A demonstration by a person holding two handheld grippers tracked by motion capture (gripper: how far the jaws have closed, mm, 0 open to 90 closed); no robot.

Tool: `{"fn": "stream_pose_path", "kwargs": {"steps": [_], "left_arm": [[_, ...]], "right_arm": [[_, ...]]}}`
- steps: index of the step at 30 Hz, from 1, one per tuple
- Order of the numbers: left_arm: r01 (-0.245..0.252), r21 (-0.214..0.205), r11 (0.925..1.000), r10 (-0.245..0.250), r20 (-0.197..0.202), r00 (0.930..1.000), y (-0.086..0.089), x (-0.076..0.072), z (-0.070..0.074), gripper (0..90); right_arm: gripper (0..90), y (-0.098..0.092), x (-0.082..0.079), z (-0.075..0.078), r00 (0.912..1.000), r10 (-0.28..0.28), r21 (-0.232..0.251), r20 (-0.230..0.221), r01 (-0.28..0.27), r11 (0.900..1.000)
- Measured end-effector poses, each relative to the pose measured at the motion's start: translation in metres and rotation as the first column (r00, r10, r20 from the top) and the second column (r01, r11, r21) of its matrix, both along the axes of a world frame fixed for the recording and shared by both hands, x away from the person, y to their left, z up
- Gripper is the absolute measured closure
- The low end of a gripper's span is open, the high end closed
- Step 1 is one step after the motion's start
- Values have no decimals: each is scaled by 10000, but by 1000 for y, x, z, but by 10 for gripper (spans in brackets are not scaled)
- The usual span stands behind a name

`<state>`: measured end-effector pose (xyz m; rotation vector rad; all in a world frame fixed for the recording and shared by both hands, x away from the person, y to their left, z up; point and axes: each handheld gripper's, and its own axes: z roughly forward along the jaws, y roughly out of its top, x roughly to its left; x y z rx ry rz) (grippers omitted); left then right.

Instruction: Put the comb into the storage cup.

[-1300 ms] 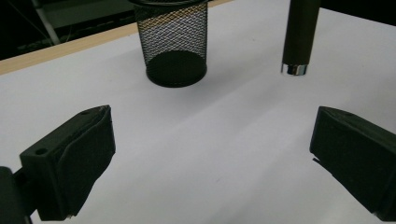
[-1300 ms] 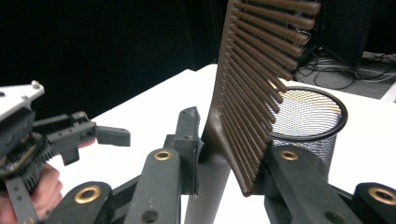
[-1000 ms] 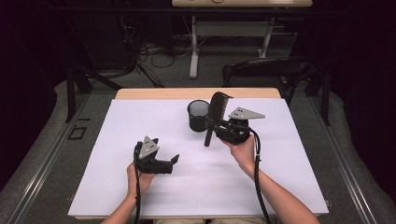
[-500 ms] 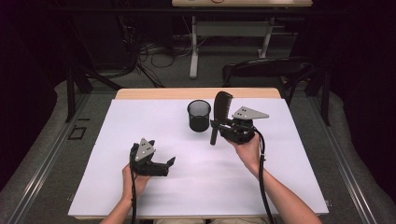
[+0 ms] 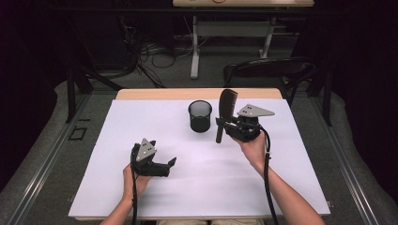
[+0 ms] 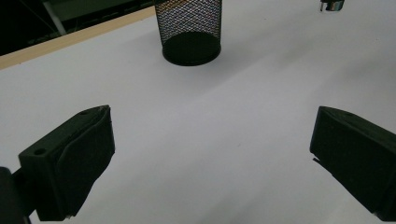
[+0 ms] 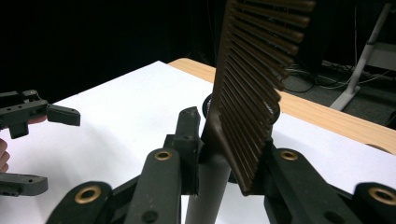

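A dark brown comb [image 5: 227,104] stands nearly upright, teeth end up, with my right gripper [image 5: 220,123] shut on its lower part just right of a black mesh cup [image 5: 200,116]. In the right gripper view the comb [image 7: 254,79] rises between the jaws of the right gripper [image 7: 229,156], and its round handle hangs below them. My left gripper [image 5: 170,165] rests low over the white sheet at the near left, open and holding nothing. In the left gripper view the left gripper [image 6: 210,158] has its jaws wide apart, with the mesh cup [image 6: 189,28] farther ahead.
A white sheet [image 5: 187,187] covers the table, with a strip of wood [image 5: 150,93] bare at the far edge. A dark chair [image 5: 267,70] stands behind the table. The left gripper [image 7: 44,149] also appears at the left of the right gripper view.
My right gripper has shifted slightly right with the comb, which now stands more upright beside the cup instead of leaning over it. The left gripper has stayed put.
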<state>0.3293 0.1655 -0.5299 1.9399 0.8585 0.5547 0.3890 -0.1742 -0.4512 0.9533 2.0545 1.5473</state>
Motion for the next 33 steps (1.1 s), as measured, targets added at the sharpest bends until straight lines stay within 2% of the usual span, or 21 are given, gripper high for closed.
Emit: {"fn": "stream_pose_path", "kwargs": {"steps": [15,24,29,33], "left_arm": [[-40,-18,10000,40,-37,10000,0,1,0,1],[-86,-64,9999,86,-53,9999,0,2,0,1],[-77,-32,10000,76,-28,10000,1,1,1,1],[-168,-58,9998,168,-9,9999,3,1,2,1]], "right_arm": [[732,-5,3,7,10000,-60,-95,56,61,9999],[732,-2,7,18,9997,-33,-97,254,36,9999],[732,1,10,25,9994,1,-344,355,11,9994],[732,3,14,29,9993,11,-363,377,3,9993]]}}
